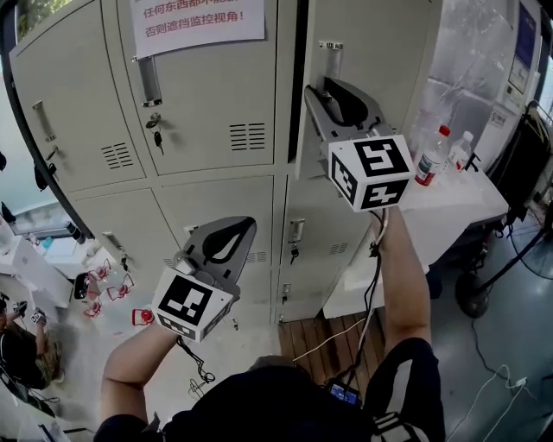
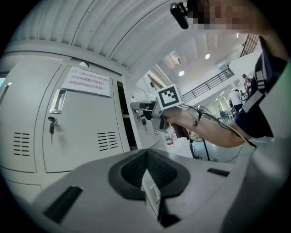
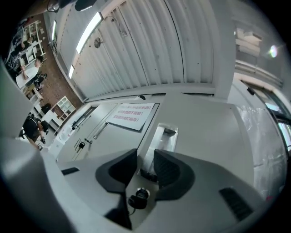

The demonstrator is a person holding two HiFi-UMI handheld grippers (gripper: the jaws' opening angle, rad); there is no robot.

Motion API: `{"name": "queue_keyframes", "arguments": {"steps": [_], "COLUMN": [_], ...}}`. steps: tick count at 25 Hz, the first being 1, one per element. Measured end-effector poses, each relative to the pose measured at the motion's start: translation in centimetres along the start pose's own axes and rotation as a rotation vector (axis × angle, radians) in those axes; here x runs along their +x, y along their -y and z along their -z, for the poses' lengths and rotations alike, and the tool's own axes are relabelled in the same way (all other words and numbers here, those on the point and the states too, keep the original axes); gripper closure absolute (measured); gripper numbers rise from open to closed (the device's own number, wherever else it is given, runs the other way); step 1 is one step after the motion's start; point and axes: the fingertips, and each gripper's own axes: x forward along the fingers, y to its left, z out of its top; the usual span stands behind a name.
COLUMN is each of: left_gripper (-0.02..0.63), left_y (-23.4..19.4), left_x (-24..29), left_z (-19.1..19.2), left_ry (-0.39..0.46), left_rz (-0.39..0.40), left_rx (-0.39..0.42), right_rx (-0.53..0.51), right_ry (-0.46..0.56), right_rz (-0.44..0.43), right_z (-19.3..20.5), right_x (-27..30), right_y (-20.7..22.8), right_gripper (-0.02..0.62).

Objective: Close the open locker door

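Observation:
The upper right locker door [image 1: 380, 52] stands slightly ajar, with a dark gap [image 1: 299, 78] along its left edge. My right gripper [image 1: 321, 88] reaches up to its silver handle [image 1: 330, 57]. In the right gripper view the jaws [image 3: 145, 157] are closed on the lower end of the handle [image 3: 160, 136], just above the lock with its key [image 3: 138, 198]. My left gripper [image 1: 244, 224] hangs lower, in front of the bottom lockers, shut and holding nothing. From the left gripper [image 2: 146, 152] view the ajar door [image 2: 143, 136] and the right gripper [image 2: 138, 107] show.
The neighbouring locker door [image 1: 199, 95] is closed, with keys [image 1: 156, 131] in its lock and a paper notice [image 1: 197, 22] on it. A white table [image 1: 449, 207] with two bottles [image 1: 429, 157] stands to the right. Cables lie on the floor [image 1: 492, 380], and red items [image 1: 104, 285] lie at the left.

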Motion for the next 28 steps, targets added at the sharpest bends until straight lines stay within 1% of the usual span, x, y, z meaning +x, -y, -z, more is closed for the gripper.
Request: {"name": "queue_keyframes", "arguments": {"steps": [2,3,7,9,12,15,17,28], "left_gripper": [0.603,0.603,0.603,0.603,0.603,0.603,0.603,0.603], "left_y": [0.1,0.2,0.3,0.0,-0.4,-0.8,-0.8,-1.1], "left_x": [-0.2,-0.2,0.1,0.4,0.7,1.3,1.8,3.8], "left_z": [0.0,0.0,0.6,0.8,0.9,0.3,0.1,0.6], "left_ry": [0.007,0.009,0.011,0.018,0.027,0.053,0.062,0.055], "left_rz": [0.026,0.038,0.074,0.078,0.076,0.073,0.069,0.051], "left_rx": [-0.006,-0.005,-0.006,-0.01,-0.012,-0.019,-0.021,-0.036], "right_rx": [-0.056,-0.089,-0.167,-0.178,-0.174,-0.169,-0.183,-0.21], "right_ry": [-0.006,-0.014,-0.065,-0.077,-0.09,-0.085,-0.095,-0.132], "right_rz": [0.037,0.054,0.097,0.119,0.127,0.12,0.106,0.074], "right_z": [-0.1,-0.1,0.1,0.1,0.3,0.2,0.6,3.1], "right_x": [-0.1,-0.1,0.0,0.2,0.5,0.9,1.4,3.7], "right_y": [0.0,0.0,-0.8,-0.8,-0.4,0.1,0.1,0.4], "right_gripper": [0.492,0.595,0.597,0.597,0.596,0.597,0.595,0.596]}}
